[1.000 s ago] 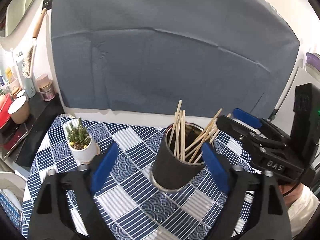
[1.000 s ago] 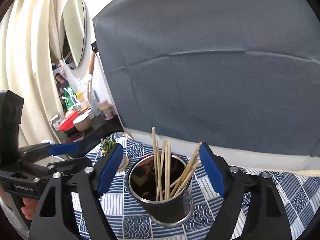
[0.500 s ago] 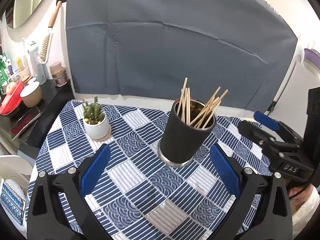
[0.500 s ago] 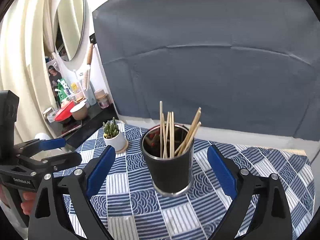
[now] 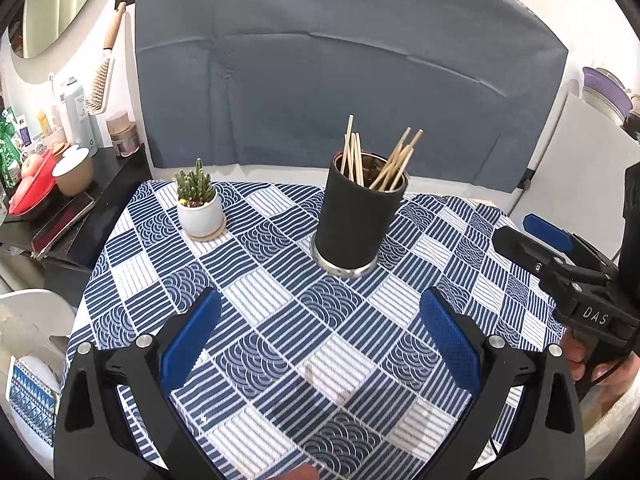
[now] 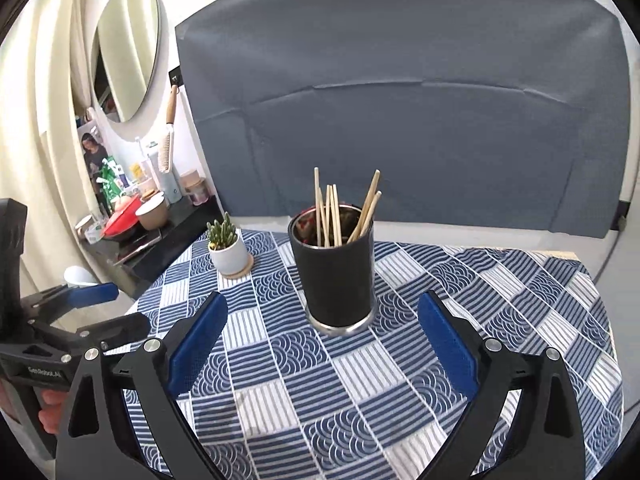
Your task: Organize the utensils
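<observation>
- Chopsticks (image 5: 374, 160) stand as a loose bundle in a black cup (image 5: 357, 222), their tips fanning out above the rim; some lean toward 11 o'clock, others toward 1 o'clock.
- In the left wrist view, a shelf (image 5: 76, 216) sits at 9 o'clock with a red bowl (image 5: 30, 196), a beige cup (image 5: 74, 170) and bottles; a hairbrush (image 5: 102, 80) hangs on the wall above it.
- A small cactus pot (image 5: 199, 210) stands on a round coaster at 11 o'clock from the centre of the surface (image 5: 280, 340), well apart from the black cup.
- The black cup stands upright on its metal base at about 12 o'clock on the checked blue-and-white cloth that covers the surface.
- The left claw (image 5: 320, 340) hangs over the cloth at 6 o'clock, its blue pads spread wide with nothing between them, well short of the cup.
- The right claw (image 5: 524, 232) shows at 3 o'clock in this view, off the cup's right side, touching nothing.
- In the right wrist view, the left claw (image 6: 104, 308) appears at 9 o'clock, jaws parted, beside the edge of the surface.
- The right claw (image 6: 322, 338) is also spread wide and empty, the cup (image 6: 336, 276) just beyond its tips at 12 o'clock.
- A grey sheet (image 6: 400, 100) covers the wall behind the surface.
</observation>
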`<state>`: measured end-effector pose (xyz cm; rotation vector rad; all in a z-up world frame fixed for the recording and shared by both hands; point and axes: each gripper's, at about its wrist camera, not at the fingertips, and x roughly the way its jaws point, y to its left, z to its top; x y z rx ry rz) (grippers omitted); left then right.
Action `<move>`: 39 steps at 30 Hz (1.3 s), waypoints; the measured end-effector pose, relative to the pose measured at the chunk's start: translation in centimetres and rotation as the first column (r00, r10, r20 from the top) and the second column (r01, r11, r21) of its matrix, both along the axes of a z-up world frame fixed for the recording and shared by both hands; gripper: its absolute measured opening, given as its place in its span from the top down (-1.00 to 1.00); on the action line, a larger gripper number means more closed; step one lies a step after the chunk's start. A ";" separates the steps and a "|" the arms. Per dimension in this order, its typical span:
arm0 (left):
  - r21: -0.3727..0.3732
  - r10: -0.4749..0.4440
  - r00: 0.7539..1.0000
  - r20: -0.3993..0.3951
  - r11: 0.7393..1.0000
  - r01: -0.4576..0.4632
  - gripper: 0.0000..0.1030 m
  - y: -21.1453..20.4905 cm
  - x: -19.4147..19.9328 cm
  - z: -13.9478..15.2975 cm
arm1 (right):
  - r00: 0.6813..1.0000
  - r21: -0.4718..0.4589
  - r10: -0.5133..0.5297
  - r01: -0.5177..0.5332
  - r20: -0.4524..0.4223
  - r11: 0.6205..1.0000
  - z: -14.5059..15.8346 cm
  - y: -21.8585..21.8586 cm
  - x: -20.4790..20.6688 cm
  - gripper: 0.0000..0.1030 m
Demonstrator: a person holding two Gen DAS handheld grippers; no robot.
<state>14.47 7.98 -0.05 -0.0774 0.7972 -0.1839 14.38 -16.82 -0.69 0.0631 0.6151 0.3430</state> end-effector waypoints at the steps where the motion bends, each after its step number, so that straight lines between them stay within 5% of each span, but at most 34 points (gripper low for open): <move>1: 0.007 0.009 1.000 0.001 1.000 -0.009 -0.89 0.0 -0.5 0.2 | 1.000 0.000 -0.002 0.002 -0.001 1.000 0.1 0.0 -0.6 -0.79; 12: -0.013 0.004 0.999 0.046 1.000 -0.003 -0.89 -1.1 -5.8 2.6 | 1.000 -0.003 -0.006 0.006 -0.003 1.000 1.5 -0.9 -4.9 -0.81; 18: 0.060 0.054 0.993 0.109 0.996 -0.061 -0.89 -1.8 -7.6 4.3 | 0.999 0.000 -0.004 0.004 -0.034 1.000 1.7 -0.6 -6.2 -0.81; 27: 0.005 0.035 0.999 0.003 0.999 -0.035 -0.89 -1.1 -6.5 4.4 | 0.997 -0.051 -0.073 0.071 -0.030 0.996 3.2 -0.5 -7.5 -0.81; 39: 0.029 0.024 0.999 -0.046 0.999 -0.023 -0.89 -1.6 -6.7 3.4 | 0.994 -0.090 -0.096 0.092 -0.043 0.992 3.0 -0.3 -9.3 -0.81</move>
